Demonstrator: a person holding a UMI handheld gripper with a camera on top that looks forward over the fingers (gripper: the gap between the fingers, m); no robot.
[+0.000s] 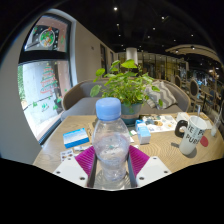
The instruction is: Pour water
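The base of the water bottle (111, 140) is cut off below the fingers, so its lower end cannot be seen. Print on the small items on the table (60, 150) is too small to read.

Item count, left to right:
- One blue-and-white box (76, 138), lying flat on the table, to the left of the bottle.
- One water bottle, clear plastic with a light-blue cap (108, 107), upright, nearest to the camera.
- One potted plant (128, 88) with broad green leaves, standing beyond the bottle.
- One small blue packet (143, 131), just right of the bottle and in front of the plant.
- One white mug (193, 133) with dark lettering, well to the right; its handle faces left.
- Several small red round pieces (204, 141) near the mug; what they are cannot be made out.

Gripper (111, 158): one unit, two fingers with magenta pads (87, 158). The jaws stand about a bottle-width apart, and the bottle body sits between them. Both pads appear pressed against its sides, with no visible gap on either side.
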